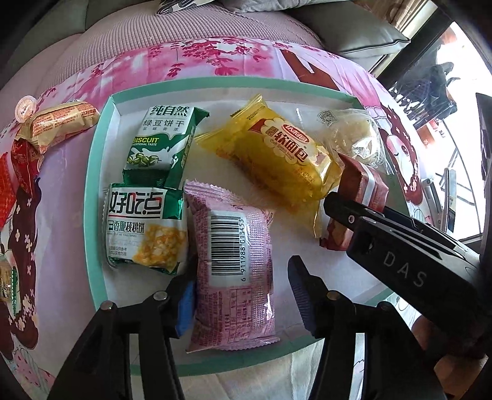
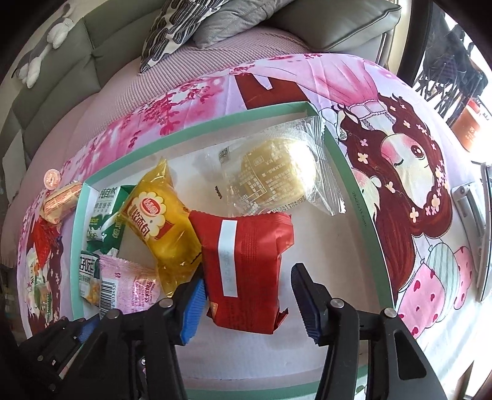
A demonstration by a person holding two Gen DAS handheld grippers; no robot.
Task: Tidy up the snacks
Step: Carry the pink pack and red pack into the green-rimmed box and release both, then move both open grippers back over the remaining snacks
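Observation:
A white tray with a teal rim [image 1: 95,172] holds several snack packets. A pink packet [image 1: 233,264] lies barcode up between the fingers of my left gripper [image 1: 243,277]. The left blue pad [image 1: 186,307] is at its edge, the right finger stands apart, so the gripper is open. My right gripper [image 2: 249,274] straddles a red packet [image 2: 246,264] on the tray [image 2: 363,215]; a gap shows on the right side, so it is open too. Two green biscuit packets [image 1: 160,141], a yellow bread packet [image 1: 276,154] and a clear pastry packet [image 1: 353,135] also lie inside.
Left of the tray, on the pink cartoon cloth, lie a tan packet [image 1: 58,123], a small jelly cup [image 1: 26,107] and red packets [image 1: 18,172]. A sofa with cushions [image 2: 190,27] stands behind. A grey device [image 2: 470,215] lies at the right edge.

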